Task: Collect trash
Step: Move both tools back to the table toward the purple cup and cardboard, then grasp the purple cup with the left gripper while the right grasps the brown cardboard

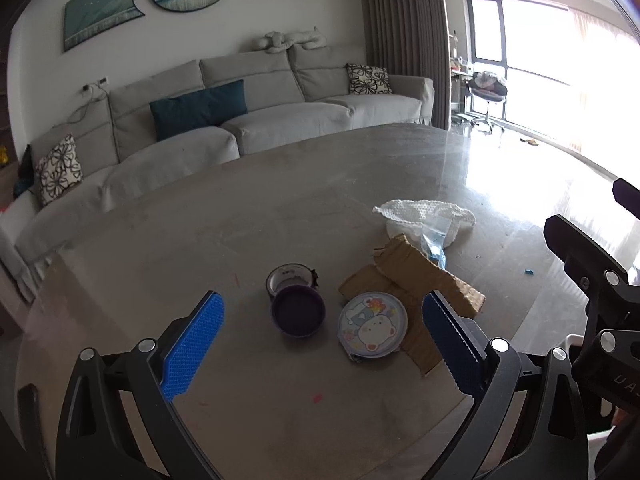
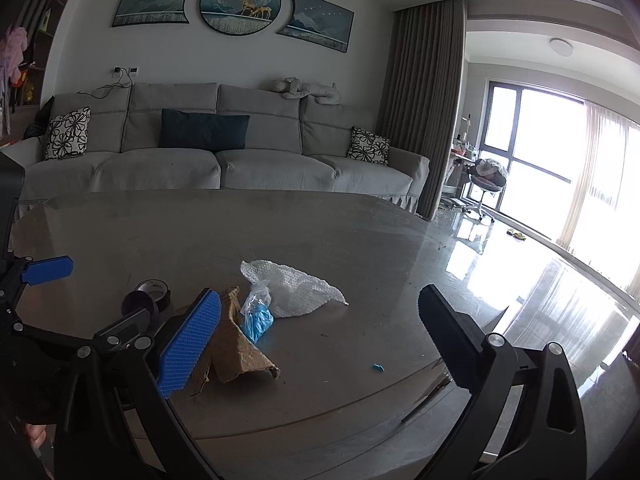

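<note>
I see the grey sofa [image 2: 224,160] spanning the upper half of both views, a dark teal cushion [image 2: 204,131] at its middle and flower-patterned cushions toward its ends. Below it the round grey table [image 1: 240,208] fills the lower half of each frame.

My left gripper [image 1: 324,344] sits at the bottom of its view, fingers spread wide with nothing between them; its blue pads [image 1: 192,348] frame the trash. My right gripper [image 2: 320,340] is likewise wide apart and empty, at the bottom of the right wrist view.

The trash lies on the table, centre to right in the left view. A white bubble-wrap sheet [image 1: 416,212] is farthest back. In front of it, torn brown cardboard [image 1: 424,276] stretches toward the lower right, with a small clear bag holding something blue [image 1: 434,244] touching its far end. A round lid with a cartoon bear [image 1: 372,326] rests on the cardboard's near part. Left of it, a purple tub [image 1: 298,310] lies tipped, touching a tape roll [image 1: 290,276] behind it. A tiny blue scrap [image 2: 378,367] sits alone, lower centre-right in the right view.
</note>
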The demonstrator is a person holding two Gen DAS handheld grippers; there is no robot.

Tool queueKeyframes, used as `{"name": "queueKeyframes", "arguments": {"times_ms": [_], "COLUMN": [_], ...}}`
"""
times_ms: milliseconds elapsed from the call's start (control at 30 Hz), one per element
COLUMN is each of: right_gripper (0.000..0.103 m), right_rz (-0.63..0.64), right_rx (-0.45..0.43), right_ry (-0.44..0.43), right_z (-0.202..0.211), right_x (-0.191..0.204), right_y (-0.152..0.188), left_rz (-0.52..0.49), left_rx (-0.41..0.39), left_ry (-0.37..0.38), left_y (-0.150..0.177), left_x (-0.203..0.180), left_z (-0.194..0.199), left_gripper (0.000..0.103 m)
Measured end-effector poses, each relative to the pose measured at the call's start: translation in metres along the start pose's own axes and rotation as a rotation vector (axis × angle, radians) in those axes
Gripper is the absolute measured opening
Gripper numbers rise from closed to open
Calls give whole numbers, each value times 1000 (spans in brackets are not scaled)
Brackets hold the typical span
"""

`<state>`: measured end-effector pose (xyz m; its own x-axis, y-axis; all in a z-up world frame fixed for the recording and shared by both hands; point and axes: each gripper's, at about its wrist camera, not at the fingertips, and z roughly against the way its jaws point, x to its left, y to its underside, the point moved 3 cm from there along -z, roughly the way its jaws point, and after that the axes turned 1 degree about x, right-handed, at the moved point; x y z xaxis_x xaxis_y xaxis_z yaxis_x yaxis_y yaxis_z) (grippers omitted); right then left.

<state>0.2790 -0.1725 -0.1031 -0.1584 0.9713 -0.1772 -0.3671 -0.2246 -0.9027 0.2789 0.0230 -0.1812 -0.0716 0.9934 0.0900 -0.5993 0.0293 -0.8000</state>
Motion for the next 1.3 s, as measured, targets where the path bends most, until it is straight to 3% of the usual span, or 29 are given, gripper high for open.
{"name": "queueKeyframes", "arguments": {"times_ms": [233, 800, 867, 933, 1000, 1300], "right_gripper": [98, 98, 98, 98, 98, 98], "right_rz": [16, 64, 60, 59, 61, 58], "right_rx": [28, 65, 65, 65, 64, 57], "right_ry": [-23, -36, -39, -38, -39, -59], "right_z": [-31, -59, -59, -59, -59, -52], "right_x": [21, 38, 38, 38, 38, 38], "right_y": [-5, 2, 4, 4, 4, 3], "left_rz": [20, 59, 67, 73, 80, 73], "left_rx": [61, 166, 183, 218, 242, 181], "left_ry": [-22, 30, 35, 53, 67, 45], "left_y": [6, 20, 20, 23, 26, 26], "left_x": [21, 24, 26, 26, 28, 28], "left_z": [-38, -94, -98, -104, -106, -82], "left_gripper": [99, 98, 91, 66, 49, 49]}}
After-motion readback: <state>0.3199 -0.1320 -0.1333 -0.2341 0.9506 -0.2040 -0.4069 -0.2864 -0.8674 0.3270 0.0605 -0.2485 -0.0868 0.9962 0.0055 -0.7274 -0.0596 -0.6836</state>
